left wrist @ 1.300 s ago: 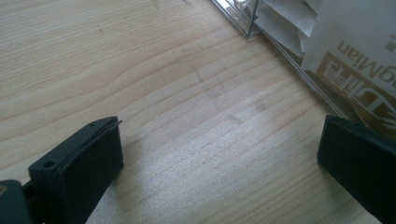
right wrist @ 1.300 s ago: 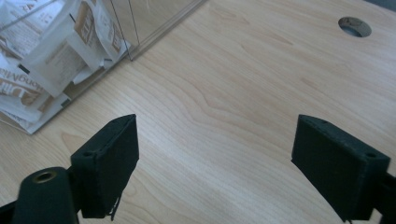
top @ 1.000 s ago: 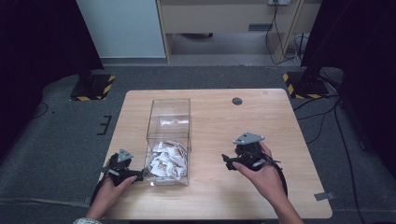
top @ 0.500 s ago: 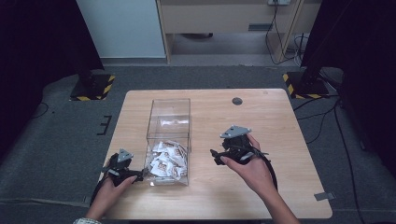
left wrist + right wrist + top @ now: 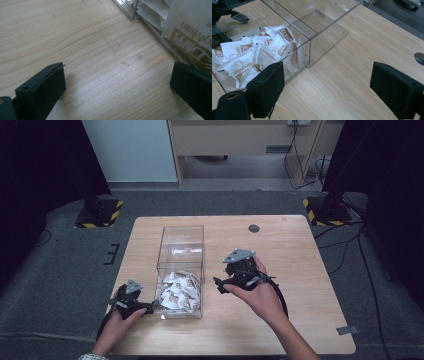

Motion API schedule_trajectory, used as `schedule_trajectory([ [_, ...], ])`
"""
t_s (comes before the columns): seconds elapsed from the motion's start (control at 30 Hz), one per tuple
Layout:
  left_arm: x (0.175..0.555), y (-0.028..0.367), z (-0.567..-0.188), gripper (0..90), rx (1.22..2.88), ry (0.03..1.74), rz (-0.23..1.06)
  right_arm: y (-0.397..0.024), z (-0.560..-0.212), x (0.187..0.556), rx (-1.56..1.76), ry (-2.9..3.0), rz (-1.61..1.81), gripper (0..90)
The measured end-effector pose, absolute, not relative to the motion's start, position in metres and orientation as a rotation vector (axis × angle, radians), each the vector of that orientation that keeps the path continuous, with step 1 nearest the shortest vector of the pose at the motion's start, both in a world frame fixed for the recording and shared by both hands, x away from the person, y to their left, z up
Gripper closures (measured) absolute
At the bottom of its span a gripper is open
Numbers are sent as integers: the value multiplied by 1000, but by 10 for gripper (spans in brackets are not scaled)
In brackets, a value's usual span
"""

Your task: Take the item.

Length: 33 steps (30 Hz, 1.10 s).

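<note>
Sachets [image 5: 178, 291] of white paper with brown print lie heaped in the near end of a clear plastic box [image 5: 181, 236], low and left of centre in the high view; the box's far end holds none. On the packets [image 5: 249, 58] in the right gripper view the word "HongMian" can be read, and in the left gripper view "gMian" shows through the box wall [image 5: 147, 22] at the upper right, beside lettering I cannot make out. Left gripper [image 5: 150, 306] rests at the box's near left corner, jaws wide apart over bare wooden table [image 5: 82, 45]. Right gripper [image 5: 219, 286], just right of the box, has just been opening its jaws with nothing between them
</note>
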<state>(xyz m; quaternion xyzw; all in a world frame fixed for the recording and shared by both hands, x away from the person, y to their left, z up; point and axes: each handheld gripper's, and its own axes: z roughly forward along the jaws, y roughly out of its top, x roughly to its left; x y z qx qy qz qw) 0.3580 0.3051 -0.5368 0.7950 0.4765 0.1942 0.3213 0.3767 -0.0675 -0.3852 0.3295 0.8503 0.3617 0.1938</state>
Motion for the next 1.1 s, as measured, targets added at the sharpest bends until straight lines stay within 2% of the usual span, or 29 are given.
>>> schedule_trajectory([
  [0.6, 358, 305, -537, 0, 2088, 1251, 510, -40, -367, 388, 894, 2396, 1027, 163],
  [1.1, 358, 305, -537, 0, 2088, 1250, 509, -15, -367, 392, 837, 2437, 1057, 256],
])
